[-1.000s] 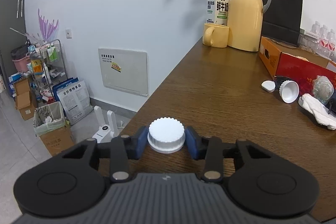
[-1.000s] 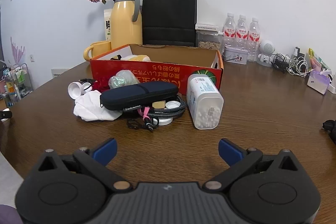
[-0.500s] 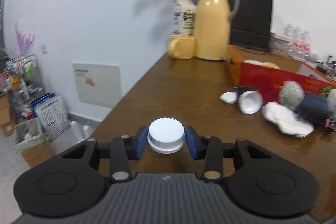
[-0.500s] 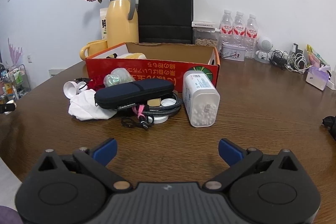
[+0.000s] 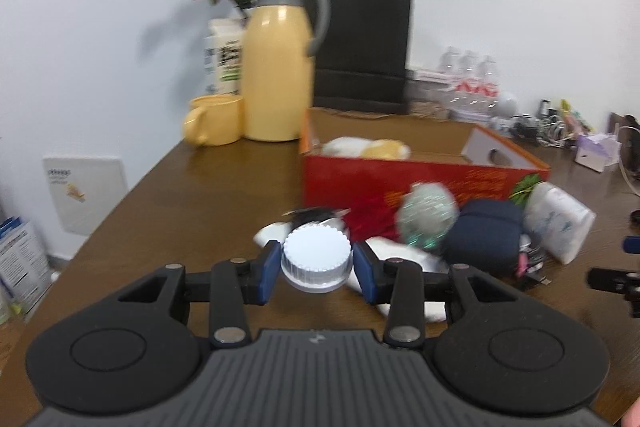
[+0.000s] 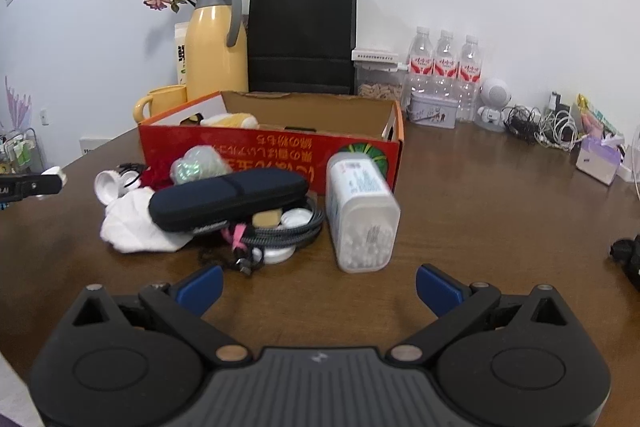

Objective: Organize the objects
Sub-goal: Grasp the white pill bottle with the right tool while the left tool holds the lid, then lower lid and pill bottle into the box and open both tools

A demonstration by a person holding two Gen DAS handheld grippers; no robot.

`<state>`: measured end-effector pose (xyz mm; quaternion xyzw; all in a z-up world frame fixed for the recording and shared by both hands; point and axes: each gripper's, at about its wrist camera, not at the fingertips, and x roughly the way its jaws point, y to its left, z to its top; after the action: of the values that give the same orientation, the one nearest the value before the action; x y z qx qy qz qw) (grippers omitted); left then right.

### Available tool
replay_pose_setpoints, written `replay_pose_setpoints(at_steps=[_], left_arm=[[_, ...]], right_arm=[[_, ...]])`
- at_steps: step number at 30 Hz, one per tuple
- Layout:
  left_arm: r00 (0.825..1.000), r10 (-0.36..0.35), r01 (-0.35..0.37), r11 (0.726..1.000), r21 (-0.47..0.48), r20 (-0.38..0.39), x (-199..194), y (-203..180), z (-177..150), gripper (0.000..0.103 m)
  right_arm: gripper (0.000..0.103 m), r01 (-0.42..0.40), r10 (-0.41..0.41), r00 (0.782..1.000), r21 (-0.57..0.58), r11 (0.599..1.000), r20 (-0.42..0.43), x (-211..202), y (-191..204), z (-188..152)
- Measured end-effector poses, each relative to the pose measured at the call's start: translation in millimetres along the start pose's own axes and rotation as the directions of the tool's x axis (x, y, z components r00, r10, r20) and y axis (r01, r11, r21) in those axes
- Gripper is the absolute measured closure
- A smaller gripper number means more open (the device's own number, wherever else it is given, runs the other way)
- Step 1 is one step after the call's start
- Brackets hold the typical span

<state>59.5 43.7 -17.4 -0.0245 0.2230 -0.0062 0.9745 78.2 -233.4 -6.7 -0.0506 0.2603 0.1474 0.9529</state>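
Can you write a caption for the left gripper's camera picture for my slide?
Left gripper clamps a white ribbed cap above the wooden table, facing the red cardboard box.

Three water bottles; one thermos; one mug.

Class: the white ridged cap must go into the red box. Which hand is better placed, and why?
Left: the left gripper already clamps the white cap facing the red box; the right gripper is open, empty.
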Motion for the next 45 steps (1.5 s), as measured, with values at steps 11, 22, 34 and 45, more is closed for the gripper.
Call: replay_pose_setpoints(at_steps=[11,22,34,45], left_arm=[[0.997,-0.069,0.068,0.996,0.058,0.017,26,-46,24,0.062],[0.995,-0.101,0.099,0.992,0.084,0.023,45,-66,37,0.062],[0.992,-0.116,0.112,0.990,0.088,0.048,51,-71,48,0.062],[0.985,-0.125,0.118,0.991,0.066,0.116,67,-79,87,0.062]], right_arm=[[0.029,0.055,-0.055,0.998,-0.038,0.998,-0.007,57,-15,36],[0.063,0.010,-0.010,0.999,0.001,1.000,-0.052,94,-22,46],[0.063,0.001,0.001,0.999,-0.026,1.000,0.050,71,-17,53],[0.063,-0.039,0.047,0.984,-0.049,0.998,0.171,61,-8,91]])
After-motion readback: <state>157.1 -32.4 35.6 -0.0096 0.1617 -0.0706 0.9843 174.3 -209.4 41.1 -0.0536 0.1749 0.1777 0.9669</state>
